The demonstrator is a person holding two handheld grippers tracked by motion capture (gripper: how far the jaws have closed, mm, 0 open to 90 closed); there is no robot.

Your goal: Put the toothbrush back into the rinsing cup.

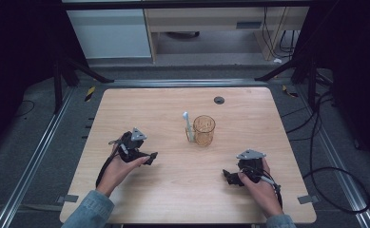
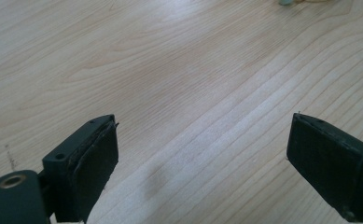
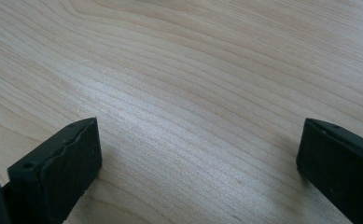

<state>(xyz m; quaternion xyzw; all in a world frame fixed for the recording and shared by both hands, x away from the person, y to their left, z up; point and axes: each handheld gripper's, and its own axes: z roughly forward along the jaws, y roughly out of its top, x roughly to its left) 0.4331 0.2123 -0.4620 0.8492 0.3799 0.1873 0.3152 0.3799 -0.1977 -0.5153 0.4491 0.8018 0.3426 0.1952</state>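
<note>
From the high view, an amber glass cup (image 1: 204,129) stands near the middle of the bench (image 1: 125,102), with a white toothbrush (image 1: 188,126) upright just beside its left side, seemingly touching it. The left tool (image 1: 151,156) rests low at the left, the right tool (image 1: 226,175) low at the right — both well apart from the cup, with bare wood between. A small dark grommet (image 1: 219,99) sits farther back.

In the left gripper view, the left tool (image 2: 202,149) stands released, jaws wide with nothing between; a sliver of the toothbrush base (image 2: 286,2) shows at the top edge.

In the right gripper view, the right tool (image 3: 200,156) is likewise spread and empty over plain wood.

The reach looks best made level and slow, jaws straddling the brush handle without nudging the cup. Open room lies on every side; bench edges are far from the cup.
</note>
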